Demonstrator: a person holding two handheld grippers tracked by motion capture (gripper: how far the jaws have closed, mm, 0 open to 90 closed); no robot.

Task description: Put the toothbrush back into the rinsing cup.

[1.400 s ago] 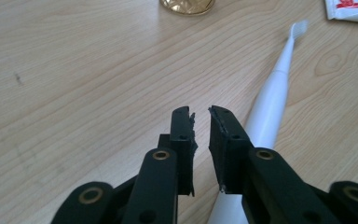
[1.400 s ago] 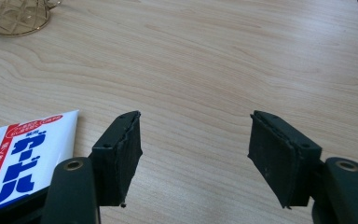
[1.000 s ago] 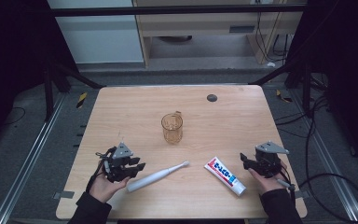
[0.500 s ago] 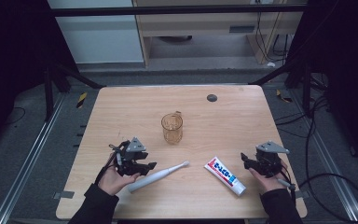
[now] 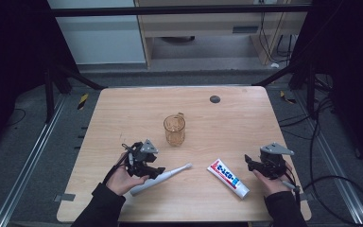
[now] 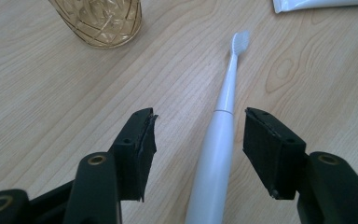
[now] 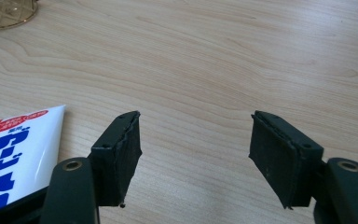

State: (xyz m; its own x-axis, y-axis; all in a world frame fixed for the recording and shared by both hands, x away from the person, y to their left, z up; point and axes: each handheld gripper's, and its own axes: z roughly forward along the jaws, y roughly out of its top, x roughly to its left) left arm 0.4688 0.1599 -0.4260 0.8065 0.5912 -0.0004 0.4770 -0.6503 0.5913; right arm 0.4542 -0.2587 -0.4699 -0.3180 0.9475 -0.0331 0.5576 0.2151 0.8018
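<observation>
A white electric toothbrush lies on the wooden table, bristles toward the right. My left gripper sits over its handle. In the left gripper view the handle runs between the jaws of the left gripper, which have just been opening; the pads stand apart from it. A white toothpaste tube lies near the right front. My right gripper rests just right of it, open and holding nothing, with the tube beside its left jaw. An amber glass cup stands mid-table.
A small dark round spot marks the far part of the tabletop. The cup stands beyond the left jaws and the tube's end lies far right. Dark floor, cables and metal rails surround the table.
My left gripper has moved right, over the toothbrush handle, and its jaws have spread wider. The right gripper, tube and cup have stayed put.
</observation>
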